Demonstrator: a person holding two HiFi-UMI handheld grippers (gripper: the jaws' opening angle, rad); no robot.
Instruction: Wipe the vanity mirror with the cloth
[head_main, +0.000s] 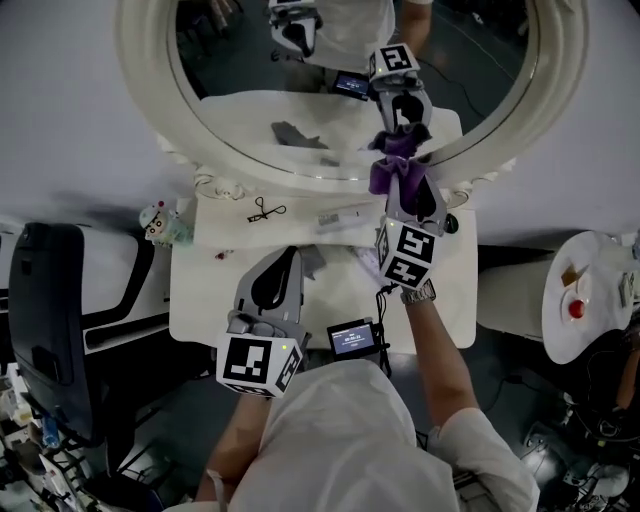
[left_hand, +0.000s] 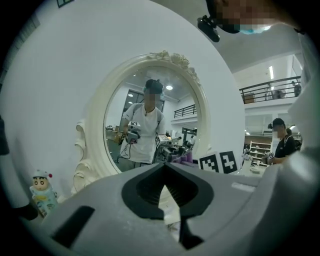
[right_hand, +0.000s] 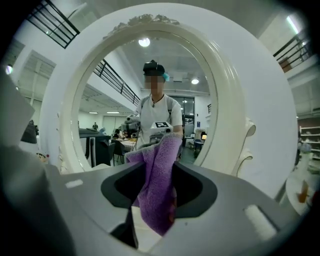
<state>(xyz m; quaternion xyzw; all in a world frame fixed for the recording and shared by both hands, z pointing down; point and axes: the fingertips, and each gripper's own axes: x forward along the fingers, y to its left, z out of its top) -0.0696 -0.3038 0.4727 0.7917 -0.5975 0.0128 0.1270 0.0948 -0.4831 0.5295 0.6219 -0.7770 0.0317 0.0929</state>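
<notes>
Nearest me, my left gripper (head_main: 285, 262) hangs over the white vanity table (head_main: 200, 300) with its jaws pressed together and nothing between them; just beside its marker cube a small screen (head_main: 352, 338) shows a row of pale digits too small to read. Further out, my right gripper (head_main: 400, 185) is clamped on the purple cloth (head_main: 393, 168), which stands up between the jaws in a thick fold. On the table short of the mirror lie what looks like an eyelash curler (head_main: 265, 210) and a white tube (head_main: 345, 215), apart from each other; a little figurine (head_main: 160, 222) stands by the table's far left corner. The cloth's upper end touches the glass of the vanity mirror (head_main: 145, 100) low on its right side, just above the white carved frame, meeting its own reflection there; the glass shows me in a white top with both grippers. A black chair (head_main: 50, 300) sits left of the table; a round white side table (head_main: 590, 340) sits to the right.
</notes>
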